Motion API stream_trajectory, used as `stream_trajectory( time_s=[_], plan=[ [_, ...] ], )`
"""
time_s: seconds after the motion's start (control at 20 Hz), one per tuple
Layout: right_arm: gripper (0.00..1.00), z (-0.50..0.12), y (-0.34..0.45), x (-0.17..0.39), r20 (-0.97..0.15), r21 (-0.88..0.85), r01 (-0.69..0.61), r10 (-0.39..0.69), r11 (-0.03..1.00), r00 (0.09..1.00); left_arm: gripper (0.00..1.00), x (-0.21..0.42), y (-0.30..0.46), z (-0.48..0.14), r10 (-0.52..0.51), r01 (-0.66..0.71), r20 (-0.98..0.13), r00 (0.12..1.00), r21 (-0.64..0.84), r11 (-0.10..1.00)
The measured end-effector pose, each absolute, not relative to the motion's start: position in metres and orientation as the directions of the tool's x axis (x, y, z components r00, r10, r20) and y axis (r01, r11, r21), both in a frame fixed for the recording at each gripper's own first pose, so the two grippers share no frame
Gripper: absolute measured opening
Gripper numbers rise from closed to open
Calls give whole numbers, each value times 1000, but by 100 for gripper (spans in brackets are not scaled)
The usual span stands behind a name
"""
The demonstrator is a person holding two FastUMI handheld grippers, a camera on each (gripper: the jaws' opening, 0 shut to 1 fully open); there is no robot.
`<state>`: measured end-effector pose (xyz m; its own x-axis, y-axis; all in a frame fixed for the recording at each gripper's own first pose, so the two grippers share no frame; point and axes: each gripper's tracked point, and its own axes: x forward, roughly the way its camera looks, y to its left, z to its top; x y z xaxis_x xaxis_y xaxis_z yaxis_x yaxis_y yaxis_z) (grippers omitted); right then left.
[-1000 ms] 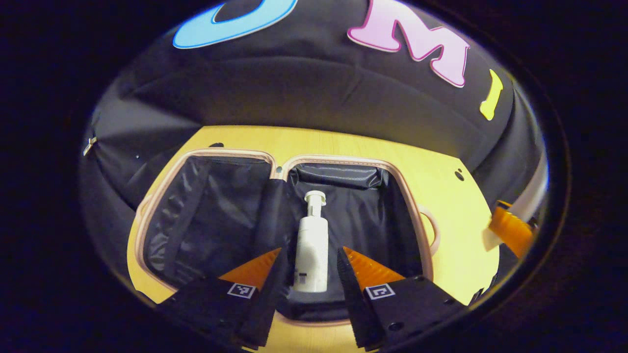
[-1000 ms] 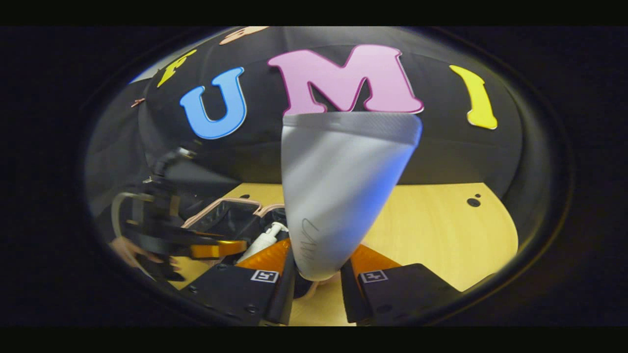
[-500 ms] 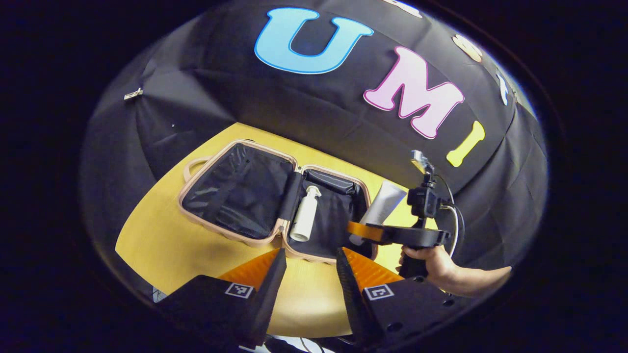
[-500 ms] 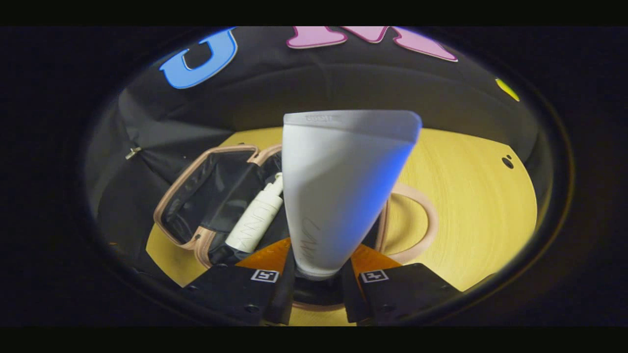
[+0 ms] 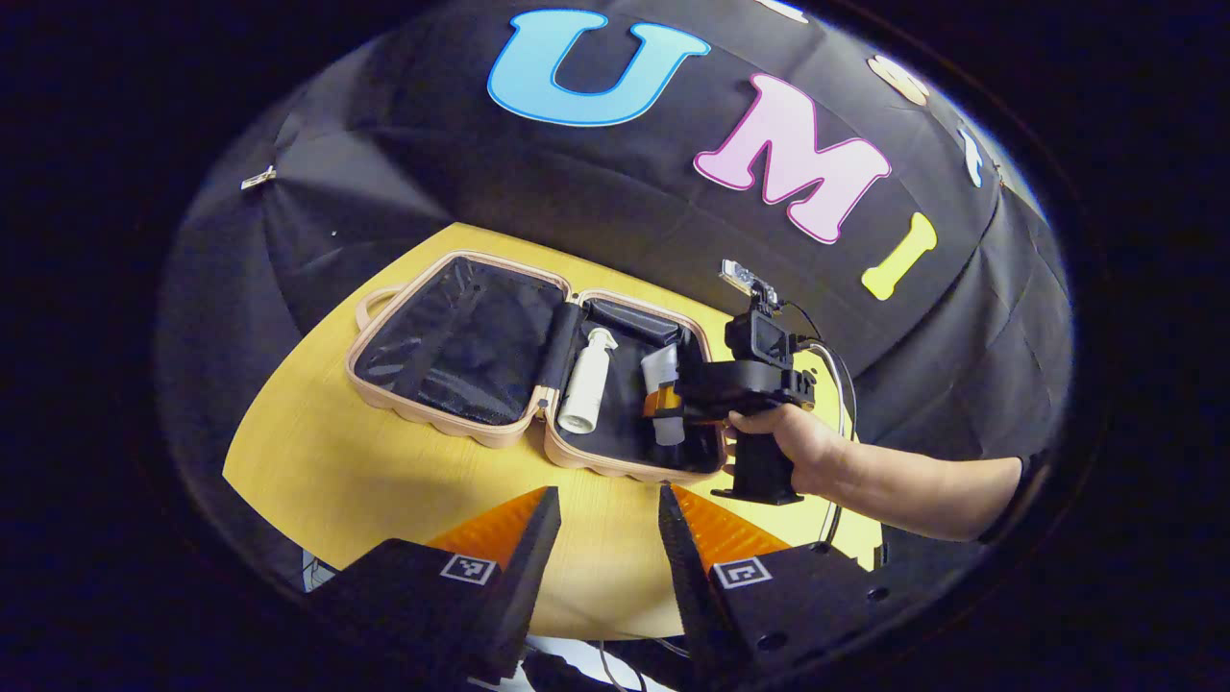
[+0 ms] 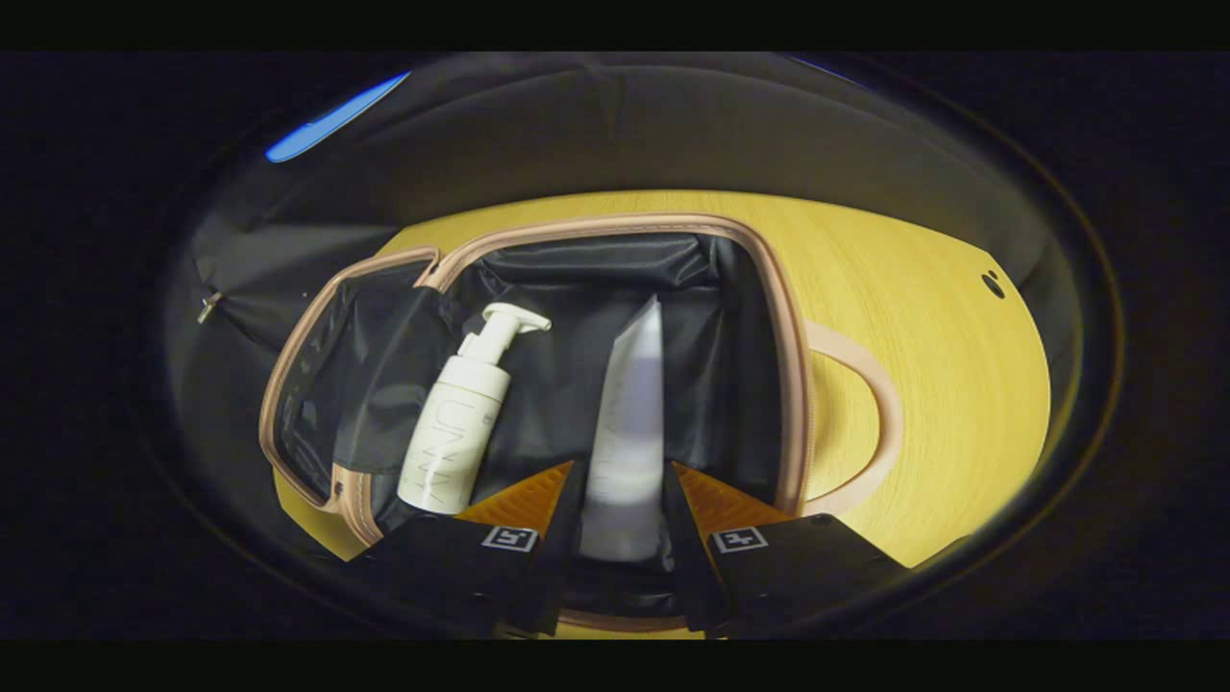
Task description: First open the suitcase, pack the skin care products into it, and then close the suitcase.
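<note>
One wood-grain worktop [image 5: 317, 461]. One suitcase [image 5: 452, 428] lies open flat on it: pink scalloped shell, black glossy lining, loop handle at each outer end. Two products in its right half: a white pump bottle [image 6: 452, 432] lying flat near the hinge, and a pale grey flat-ended tube [image 6: 629, 432] beside it. Right gripper [image 6: 620, 500] is over that half, fingers either side of the tube; can't tell if they press it. One hand [image 5: 802, 447] holds it. Left gripper [image 5: 601, 524] spread, empty, over bare worktop at the near edge.
</note>
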<state>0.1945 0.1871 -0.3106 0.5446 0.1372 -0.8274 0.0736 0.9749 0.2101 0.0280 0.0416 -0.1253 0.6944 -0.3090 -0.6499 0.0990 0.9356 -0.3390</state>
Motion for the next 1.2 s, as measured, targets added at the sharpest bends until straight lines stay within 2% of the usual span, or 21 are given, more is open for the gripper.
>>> stream_trajectory(
  time_s=[0.05,0.1,0.15,0.2,0.3,0.35,0.4,0.45,0.6,0.7,0.75,0.8,1.05,1.2],
  plan=[
    [43,-307,187,195,-825,216,82,137,973,548,67,32,47,-127,-300,93,-652,696,-332,938],
    [55,-300,189,192,-818,236,86,150,968,555,67,39,56,-129,-283,85,-650,705,-320,944],
    [59,-291,192,192,-804,262,84,169,961,570,67,50,69,-131,-258,72,-647,717,-300,951],
    [70,-281,195,191,-787,280,73,185,957,589,67,62,86,-133,-224,54,-645,731,-273,961],
    [100,-259,187,187,-748,253,47,165,966,643,83,94,128,-141,-128,-20,-636,761,-220,975],
    [99,-247,183,185,-723,245,36,158,969,673,95,106,144,-139,-103,-37,-623,775,-208,977],
    [90,-233,180,179,-697,243,26,156,970,700,95,117,158,-137,-90,-42,-609,788,-199,979],
    [98,-222,175,174,-671,240,19,152,971,726,96,132,175,-137,-70,-49,-585,808,-185,982],
    [98,-200,152,151,-612,226,7,136,974,779,96,176,223,-144,-17,-59,-534,846,-125,990],
    [98,-202,138,136,-602,228,11,132,974,787,97,208,270,-150,100,-117,-487,868,-5,993],
    [98,-209,129,127,-617,217,26,116,976,779,97,224,287,-155,127,-135,-463,877,15,991],
    [98,-213,118,120,-625,203,39,99,978,775,96,239,298,-161,123,-144,-460,879,-10,990],
    [98,-214,74,70,-625,144,83,26,986,780,97,291,345,-227,95,-248,-592,800,-183,951],
    [98,-222,57,37,-640,87,93,-16,992,768,97,318,344,-258,21,-279,-663,749,-286,917]
  ],
)
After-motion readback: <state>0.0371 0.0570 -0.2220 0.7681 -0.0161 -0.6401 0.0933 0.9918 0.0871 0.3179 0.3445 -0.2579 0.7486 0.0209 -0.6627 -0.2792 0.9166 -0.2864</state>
